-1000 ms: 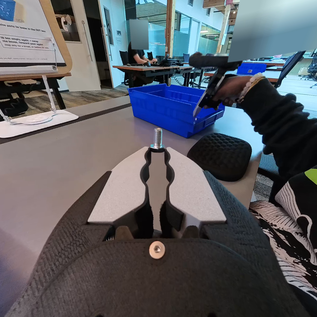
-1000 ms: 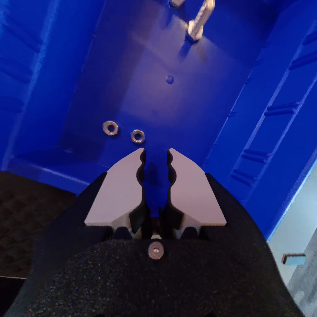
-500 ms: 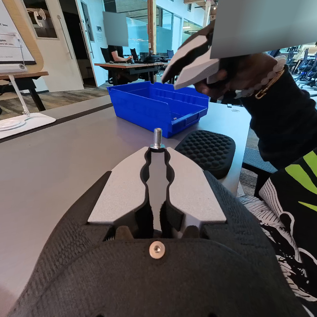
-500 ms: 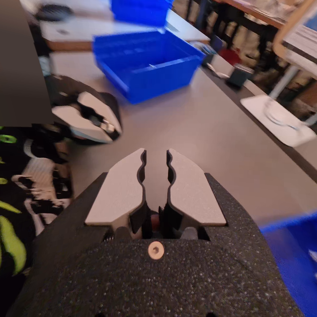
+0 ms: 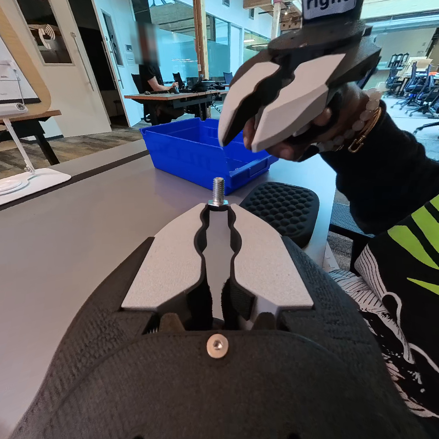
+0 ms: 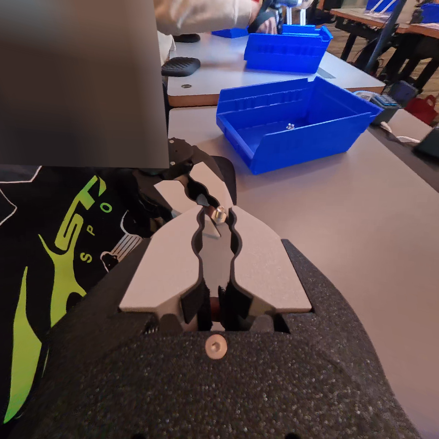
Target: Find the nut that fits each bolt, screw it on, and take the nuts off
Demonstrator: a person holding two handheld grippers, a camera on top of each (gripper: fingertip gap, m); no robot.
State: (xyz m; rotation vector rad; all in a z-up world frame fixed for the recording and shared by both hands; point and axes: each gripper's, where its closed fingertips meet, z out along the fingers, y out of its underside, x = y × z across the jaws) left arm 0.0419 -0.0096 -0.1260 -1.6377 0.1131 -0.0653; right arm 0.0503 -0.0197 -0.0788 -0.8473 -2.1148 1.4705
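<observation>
My left gripper [image 5: 218, 209] has its fingers pinched on the hex head of the bolt [image 5: 218, 190], threads pointing up above the tabletop [image 5: 83, 225]. My right gripper [image 5: 237, 145], fingers narrowly apart with nothing visible between them, hangs over it. If it's carrying no nut I can't thread anything, so I'd confirm that, then come down square to the threads. A second ago that gripper was inside the blue bin [image 5: 190, 147] beside two loose nuts; now it's out and over the bolt.

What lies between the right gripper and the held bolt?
Nothing: in the left wrist view, only air separates the right gripper from the bolt below it.
</observation>
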